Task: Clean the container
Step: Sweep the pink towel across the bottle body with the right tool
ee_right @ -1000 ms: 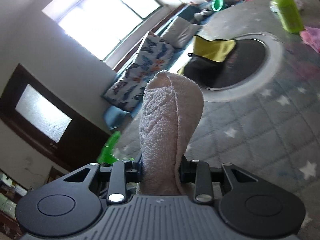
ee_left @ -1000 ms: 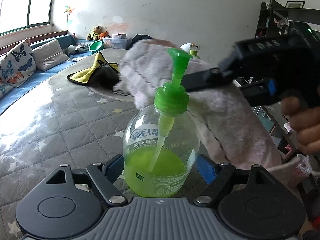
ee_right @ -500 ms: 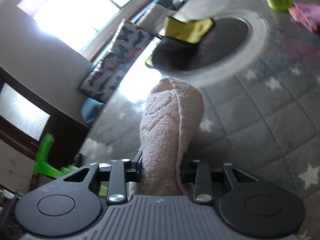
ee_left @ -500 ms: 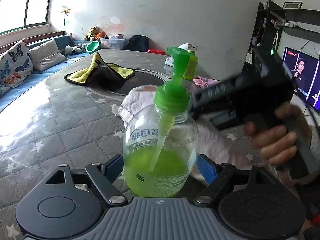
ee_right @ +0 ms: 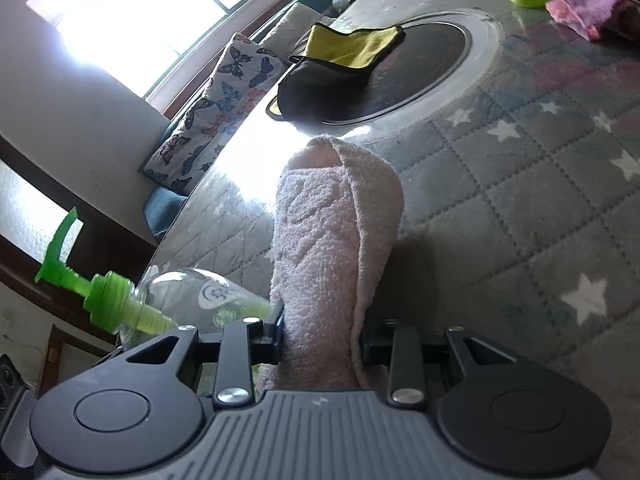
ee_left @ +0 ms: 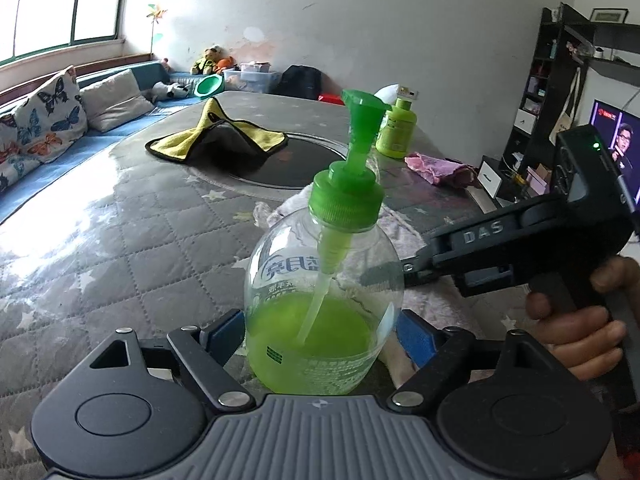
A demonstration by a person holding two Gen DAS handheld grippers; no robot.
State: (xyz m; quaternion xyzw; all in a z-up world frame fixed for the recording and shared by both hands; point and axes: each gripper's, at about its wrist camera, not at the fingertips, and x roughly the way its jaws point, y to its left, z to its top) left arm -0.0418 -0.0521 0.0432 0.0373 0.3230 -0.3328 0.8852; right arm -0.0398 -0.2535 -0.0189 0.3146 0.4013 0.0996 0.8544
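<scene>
I'm seeing L gripper [ee_left: 320, 332] jaws easing apart round pump bottle [ee_left: 320, 300], pad contact unclear; R gripper [ee_right: 322, 344] pinching pink towel [ee_right: 332, 248], its tips hidden; R view only showing bottle at left.

Bright living room with a window seat and dark shelving

A pale wall [ee_left: 360, 32], scuffed in places, runs behind a round surface [ee_left: 100, 240] covered in grey quilted cloth with stars. Daylight pours through a wide window [ee_left: 52, 4] on the left, glaring off that cloth. Below the window a blue bench seat [ee_left: 48, 176] carries a butterfly-print cushion [ee_left: 44, 120] and a plain grey cushion [ee_left: 116, 100]. Soft toys [ee_left: 212, 60] and storage boxes [ee_left: 252, 78] sit in the far corner. On the right stands dark shelving [ee_left: 560, 80] beside a lit television [ee_left: 616, 140].
</scene>
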